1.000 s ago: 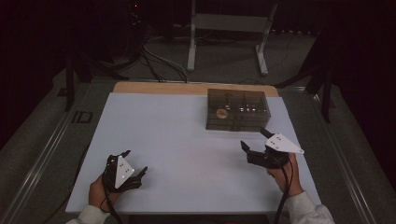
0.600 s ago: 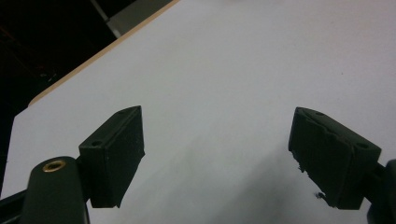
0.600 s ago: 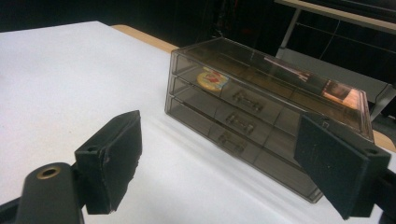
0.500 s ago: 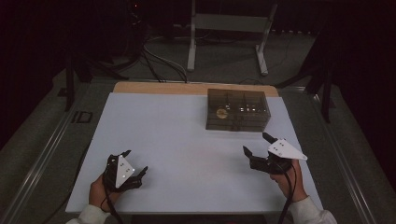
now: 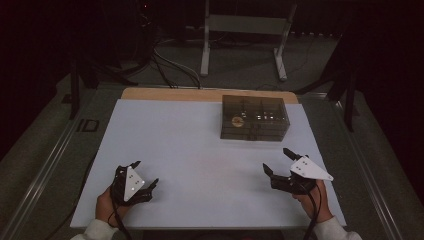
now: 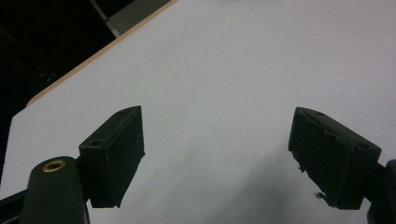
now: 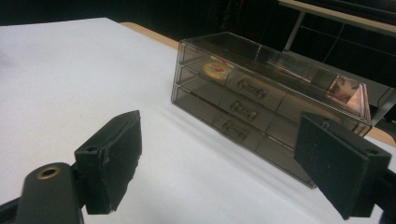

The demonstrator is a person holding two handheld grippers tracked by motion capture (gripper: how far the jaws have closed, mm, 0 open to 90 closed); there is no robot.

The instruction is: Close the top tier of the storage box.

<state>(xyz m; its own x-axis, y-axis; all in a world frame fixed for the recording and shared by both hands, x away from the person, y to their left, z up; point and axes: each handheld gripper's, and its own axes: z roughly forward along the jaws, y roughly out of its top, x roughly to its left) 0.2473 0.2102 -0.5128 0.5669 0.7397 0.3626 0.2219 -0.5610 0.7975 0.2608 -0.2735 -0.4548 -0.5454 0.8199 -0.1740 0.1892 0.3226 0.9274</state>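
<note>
Holding nothing, the right hand-held gripper (image 5: 280,167) sits at the lower right of the high view with its jaws spread wide, low over the white table (image 5: 200,150). Its own view looks between the two black pads (image 7: 114,158) at bare table surface, with the drawer box (image 7: 266,107) beyond, near but well short of contact. The left hand-held gripper (image 5: 142,175) rests at the lower left of the high view, jaws likewise spread and empty; its own view shows bare table between its pads (image 6: 116,149).

The drawer box (image 5: 255,117) stands in the upper right of the table area, close to the far edge. It is smoky and see-through, with three stacked drawers, each with a small handle (image 7: 243,110) at the front centre. A round yellowish item (image 7: 217,69) lies in the top layer toward the box's left end.

Judgement: the step in hand appears to be the approach of the right hand-held gripper to the drawer front. To do this well, the jaws should be brought level with the chosen handle, square to the front face, and narrowed before contact, since the handles are small. The box looks light and may slide when pulled; the left hand-held gripper could steady its top or side. Which drawer is intended cannot be told.
</note>
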